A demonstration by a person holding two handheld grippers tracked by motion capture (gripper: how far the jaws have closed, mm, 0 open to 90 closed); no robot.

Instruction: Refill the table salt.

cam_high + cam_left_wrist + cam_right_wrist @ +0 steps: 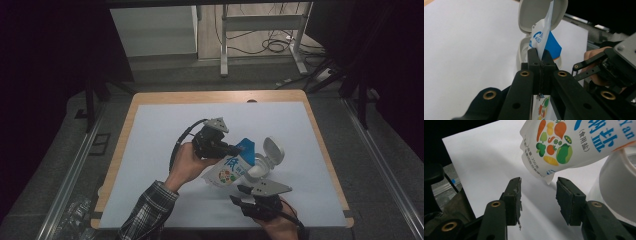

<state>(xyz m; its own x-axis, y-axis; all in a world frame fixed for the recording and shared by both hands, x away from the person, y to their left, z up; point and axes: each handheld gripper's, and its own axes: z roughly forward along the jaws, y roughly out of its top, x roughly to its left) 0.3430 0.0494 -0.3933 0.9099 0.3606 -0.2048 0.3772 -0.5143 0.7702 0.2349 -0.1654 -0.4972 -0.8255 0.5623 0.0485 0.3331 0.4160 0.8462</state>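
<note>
Salt pouch (pixel 231 169) held off the worktop (pixel 165 130), tilted, its long axis running from the blue top corner down toward the person's side. Left gripper (pixel 235 148) has its jaws clamped flat on the pouch's thin upper edge; in the left gripper view the film (pixel 543 32) stands edge-on straight out of the closed pads. Pouch mouth leans against or over the white container (pixel 260 167), whose hinged lid (pixel 273 149) stands open behind; whether the film touches the rim, cannot tell. Right gripper (pixel 241 195) sits just below the pouch's lower corner, jaws about half open, nothing between them. In the right gripper view the printed bottom corner (pixel 549 178) hangs just above and ahead of the gap, slightly toward the right pad (pixel 566 195), container wall (pixel 616 187) close on that side. Likely next: right jaws rise to pinch the bottom corner. Container wall crowds the approach; otherwise bare worktop. Plaid sleeve (pixel 150 210) low at left.
</note>
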